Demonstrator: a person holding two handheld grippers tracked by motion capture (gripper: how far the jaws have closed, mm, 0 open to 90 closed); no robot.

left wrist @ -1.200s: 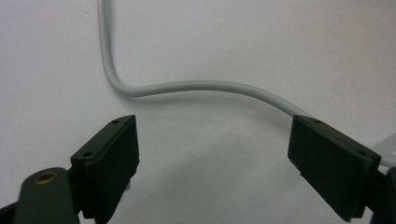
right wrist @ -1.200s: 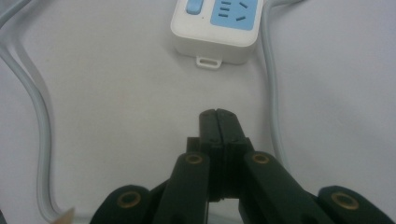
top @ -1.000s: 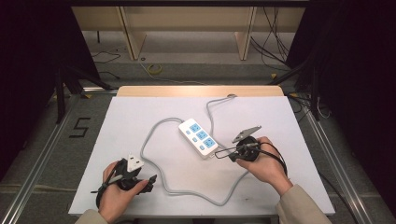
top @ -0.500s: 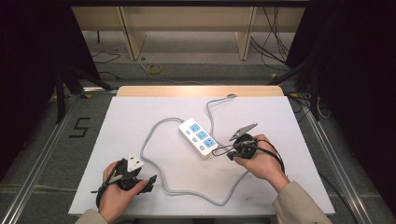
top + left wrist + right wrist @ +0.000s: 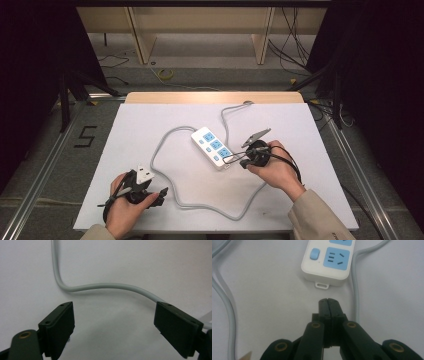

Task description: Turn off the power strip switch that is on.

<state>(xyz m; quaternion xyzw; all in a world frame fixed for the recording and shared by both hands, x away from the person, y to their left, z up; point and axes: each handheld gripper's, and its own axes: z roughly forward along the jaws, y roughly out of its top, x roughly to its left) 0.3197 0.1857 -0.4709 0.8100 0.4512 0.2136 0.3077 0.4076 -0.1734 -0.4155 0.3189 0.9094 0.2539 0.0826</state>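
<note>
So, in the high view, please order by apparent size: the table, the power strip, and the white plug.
1. Table, by far the largest.
2. Power strip.
3. White plug, near the left gripper; it lies nearer the camera, yet looks smaller.

White-topped table (image 5: 150, 130) with a pale wooden far edge, grey floor (image 5: 200, 50) beyond it, light wooden furniture legs (image 5: 141, 37), loose cables on the floor (image 5: 295, 30), black curtains (image 5: 30, 75) at both sides, a "5" floor marking (image 5: 86, 136)

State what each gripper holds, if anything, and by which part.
Nothing is held. The left gripper is open above the grey cable; the right gripper is shut on nothing, just short of the power strip.
</note>
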